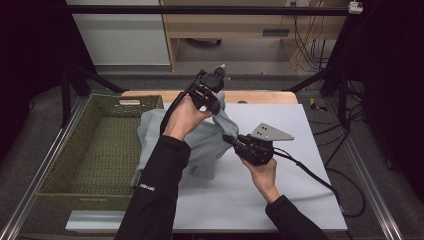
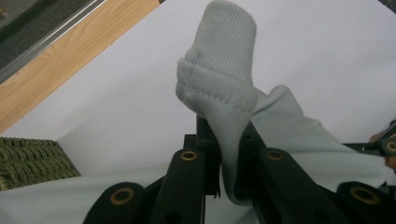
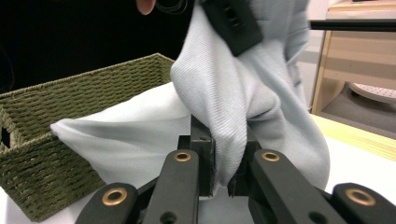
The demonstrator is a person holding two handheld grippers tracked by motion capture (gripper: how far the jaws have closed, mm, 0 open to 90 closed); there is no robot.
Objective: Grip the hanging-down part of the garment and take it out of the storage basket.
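Note:
A pale grey-blue garment (image 1: 200,142) lies bunched on the white table sheet (image 1: 280,180), partly draped over the edge of the green woven basket (image 1: 95,150). My left gripper (image 1: 216,102) is raised over the far part of the table and shut on the garment's ribbed cuff (image 2: 224,70), which sticks up past the jaws. My right gripper (image 1: 231,139) sits lower, to the right, shut on a fold of the same garment (image 3: 229,112). The sleeve stretches between the two grippers.
The green woven basket (image 3: 42,140) stands at the left of the table, its inside bare. A wooden strip (image 1: 260,96) runs along the table's far edge. Black frame posts (image 1: 340,65) and cables (image 1: 320,175) stand to the right. White sheet lies bare in front.

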